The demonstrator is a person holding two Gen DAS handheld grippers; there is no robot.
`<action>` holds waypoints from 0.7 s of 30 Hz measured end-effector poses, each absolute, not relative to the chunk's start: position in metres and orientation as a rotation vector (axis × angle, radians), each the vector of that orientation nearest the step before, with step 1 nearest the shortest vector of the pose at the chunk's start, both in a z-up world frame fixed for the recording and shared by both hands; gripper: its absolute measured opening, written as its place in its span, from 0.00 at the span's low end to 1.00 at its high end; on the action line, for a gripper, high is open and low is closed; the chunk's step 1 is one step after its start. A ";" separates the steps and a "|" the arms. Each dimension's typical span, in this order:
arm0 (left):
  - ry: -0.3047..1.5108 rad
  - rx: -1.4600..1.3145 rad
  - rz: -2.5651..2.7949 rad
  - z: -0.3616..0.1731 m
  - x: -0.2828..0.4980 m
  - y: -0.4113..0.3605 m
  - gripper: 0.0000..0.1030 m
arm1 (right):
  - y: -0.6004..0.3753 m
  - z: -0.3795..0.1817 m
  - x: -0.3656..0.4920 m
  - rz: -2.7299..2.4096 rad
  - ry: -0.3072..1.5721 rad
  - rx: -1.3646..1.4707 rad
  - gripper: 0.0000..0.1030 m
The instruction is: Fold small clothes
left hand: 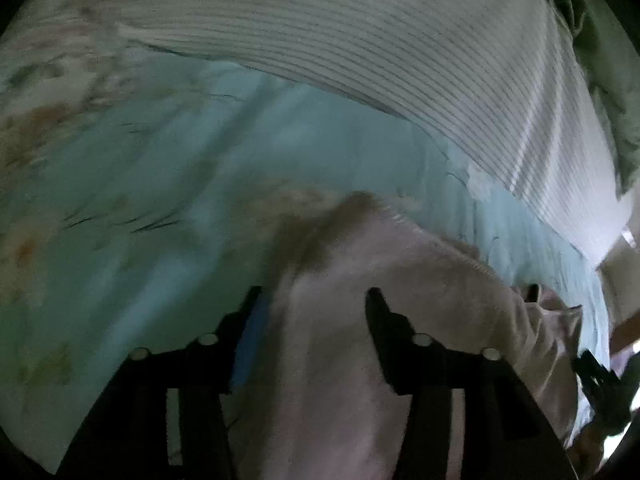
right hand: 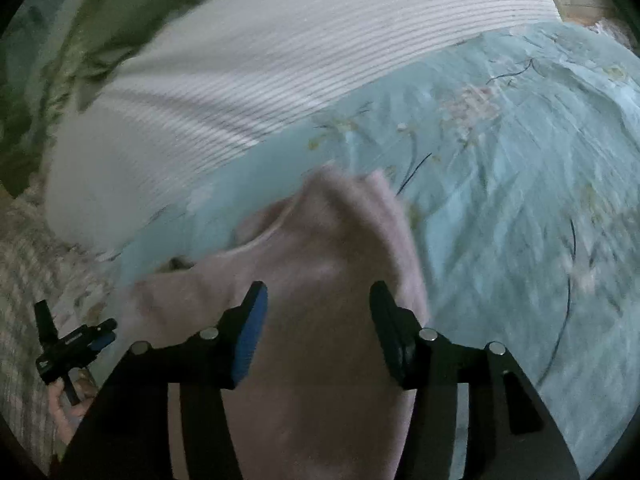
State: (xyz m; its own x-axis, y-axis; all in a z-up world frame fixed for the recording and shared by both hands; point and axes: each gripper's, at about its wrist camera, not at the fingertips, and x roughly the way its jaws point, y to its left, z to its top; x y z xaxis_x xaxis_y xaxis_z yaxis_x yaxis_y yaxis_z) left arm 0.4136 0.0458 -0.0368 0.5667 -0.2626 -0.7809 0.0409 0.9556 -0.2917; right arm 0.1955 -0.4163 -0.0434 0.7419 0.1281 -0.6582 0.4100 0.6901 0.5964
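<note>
A small pale pink garment (left hand: 400,280) lies on a light blue floral bedsheet (left hand: 160,160). It also shows in the right wrist view (right hand: 332,248). My left gripper (left hand: 314,294) is open, its jaws wide apart over the pink cloth, which lies between and under them. My right gripper (right hand: 318,290) is open the same way over the other part of the garment. The left gripper shows at the lower left of the right wrist view (right hand: 76,344). The right gripper shows at the right edge of the left wrist view (left hand: 600,376). Both views are blurred.
A white ribbed blanket (left hand: 380,40) lies across the bed behind the garment, also in the right wrist view (right hand: 260,52). Green patterned fabric (right hand: 92,20) lies beyond it. A checked cloth (right hand: 28,264) is at the left edge.
</note>
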 end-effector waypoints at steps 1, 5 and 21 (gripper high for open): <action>0.938 -0.278 -0.189 -0.033 0.395 0.053 0.53 | -0.407 -0.038 0.189 -0.152 0.726 0.808 0.54; 0.916 -0.340 -0.251 -0.031 0.328 0.063 0.53 | -0.370 -0.026 0.167 -0.079 0.716 0.796 0.58; 1.022 -0.517 -0.264 -0.077 0.195 0.068 0.53 | -0.311 -0.028 0.111 0.015 0.793 0.850 0.63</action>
State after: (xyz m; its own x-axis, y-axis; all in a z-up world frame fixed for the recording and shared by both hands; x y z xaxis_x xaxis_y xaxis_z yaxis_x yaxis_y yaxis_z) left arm 0.1947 0.0682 -0.0769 0.5044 -0.4424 -0.7415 -0.0281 0.8499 -0.5262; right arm 0.1114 -0.3109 -0.0278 0.7191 0.3129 -0.6205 0.2886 0.6777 0.6763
